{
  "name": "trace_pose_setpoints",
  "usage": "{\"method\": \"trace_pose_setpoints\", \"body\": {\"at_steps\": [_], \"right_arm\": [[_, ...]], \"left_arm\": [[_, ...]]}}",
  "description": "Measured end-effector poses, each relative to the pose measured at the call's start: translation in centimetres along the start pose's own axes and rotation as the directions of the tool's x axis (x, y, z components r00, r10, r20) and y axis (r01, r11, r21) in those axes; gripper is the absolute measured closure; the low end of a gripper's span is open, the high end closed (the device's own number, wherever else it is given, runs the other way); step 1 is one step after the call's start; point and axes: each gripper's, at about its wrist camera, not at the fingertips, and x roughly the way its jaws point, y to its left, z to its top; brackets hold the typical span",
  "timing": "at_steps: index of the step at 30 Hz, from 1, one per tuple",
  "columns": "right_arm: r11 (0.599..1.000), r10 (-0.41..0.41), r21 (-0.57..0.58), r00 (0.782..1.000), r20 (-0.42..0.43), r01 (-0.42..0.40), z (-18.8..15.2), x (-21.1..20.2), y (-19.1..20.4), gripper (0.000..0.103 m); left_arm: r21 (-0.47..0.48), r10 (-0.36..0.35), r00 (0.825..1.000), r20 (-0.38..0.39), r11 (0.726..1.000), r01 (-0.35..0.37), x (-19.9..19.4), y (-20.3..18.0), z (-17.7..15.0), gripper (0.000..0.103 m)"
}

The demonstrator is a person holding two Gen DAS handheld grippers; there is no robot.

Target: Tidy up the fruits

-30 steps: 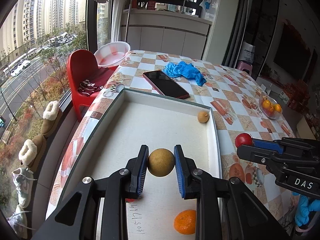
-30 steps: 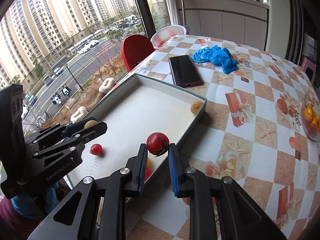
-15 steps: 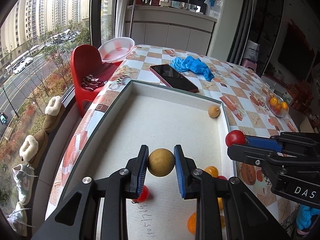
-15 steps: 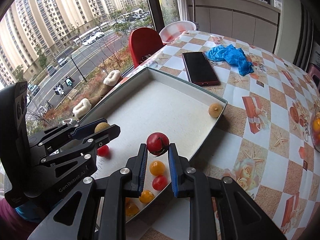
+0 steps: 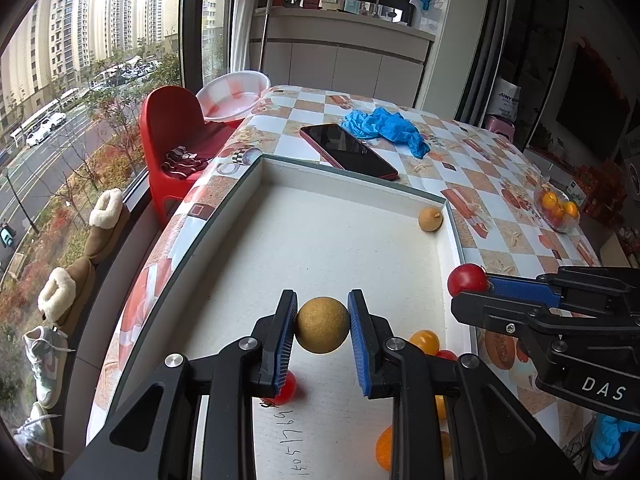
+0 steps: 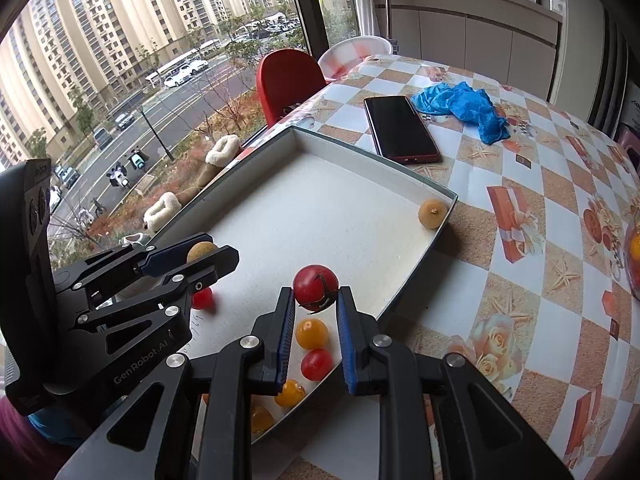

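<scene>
My left gripper (image 5: 322,325) is shut on a round brown fruit (image 5: 322,325), held above the white tray (image 5: 344,182). In the right wrist view that same gripper (image 6: 208,254) shows at the left with the brown fruit (image 6: 201,251) at its tip. My right gripper (image 6: 316,294) is shut on a red tomato (image 6: 315,287) over the tray's near right part; the left wrist view shows this tomato (image 5: 467,279) at the right gripper's tip. Another brown fruit (image 5: 430,219) lies in the tray's far right corner. Several small red and yellow tomatoes (image 6: 312,333) lie in the tray's near end.
A phone (image 5: 348,151) and a crumpled blue glove (image 5: 384,128) lie on the checked tablecloth beyond the tray. A glass bowl of oranges (image 5: 557,209) stands at the table's right. A red chair (image 5: 170,128) and a white basin (image 5: 234,98) sit by the window at left.
Both grippers have pulled back and up a little with their fruits, so more of the tray's near end and its small tomatoes show. Neither grip changed.
</scene>
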Motion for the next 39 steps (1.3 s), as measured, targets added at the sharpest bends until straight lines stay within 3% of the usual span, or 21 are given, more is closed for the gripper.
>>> {"method": "trace_pose_setpoints", "body": {"at_steps": [17,20,22,24,27,30,32,33,37,39], "right_arm": [[1.0,-0.019,0.012,0.995,-0.103,0.02,-0.3,3.2,-0.3,0.078],[1.0,-0.022,0.018,0.995,-0.098,0.024,-0.2,3.1,-0.4,0.064],[0.999,-0.025,0.022,0.996,-0.084,0.027,-0.1,2.6,-0.5,0.061],[0.999,-0.024,0.026,0.997,-0.072,0.026,0.1,1.9,-0.7,0.051],[0.998,-0.061,0.026,0.996,-0.062,0.062,0.3,1.2,-0.8,0.029],[0.998,-0.06,0.033,0.997,-0.055,0.062,0.5,0.8,-0.9,0.025],[0.997,-0.065,0.039,0.997,-0.052,0.067,0.4,0.5,-1.0,0.021],[0.997,-0.066,0.043,0.996,-0.054,0.068,0.4,0.3,-1.2,0.02],[0.992,-0.11,0.051,0.991,-0.071,0.114,0.3,0.4,-1.5,0.014],[0.99,-0.117,0.067,0.99,-0.078,0.122,0.2,0.6,-1.9,0.001]], "left_arm": [[-0.01,0.019,0.997,-0.073,1.0,-0.02,2.5,0.1,-0.8,0.075],[0.003,0.023,0.997,-0.076,1.0,-0.023,2.5,-0.2,-0.9,0.074],[0.006,0.049,0.996,-0.07,0.999,-0.049,2.3,-0.3,-0.9,0.042],[-0.009,0.095,0.995,-0.04,0.995,-0.096,1.9,0.1,-0.9,0.027],[-0.044,0.074,0.996,-0.048,0.996,-0.076,1.7,0.8,-0.8,0.025],[-0.047,0.073,0.995,-0.064,0.996,-0.077,1.8,1.0,-0.7,0.025],[-0.045,0.097,0.993,-0.061,0.994,-0.1,1.6,1.0,-0.7,0.013],[-0.051,0.118,0.991,-0.064,0.991,-0.121,1.6,1.2,-0.7,0.0],[-0.087,0.078,0.993,-0.087,0.993,-0.085,1.4,1.9,-1.0,0.0],[-0.071,0.102,0.99,-0.101,0.992,-0.109,1.4,1.8,-1.1,0.0]]}}
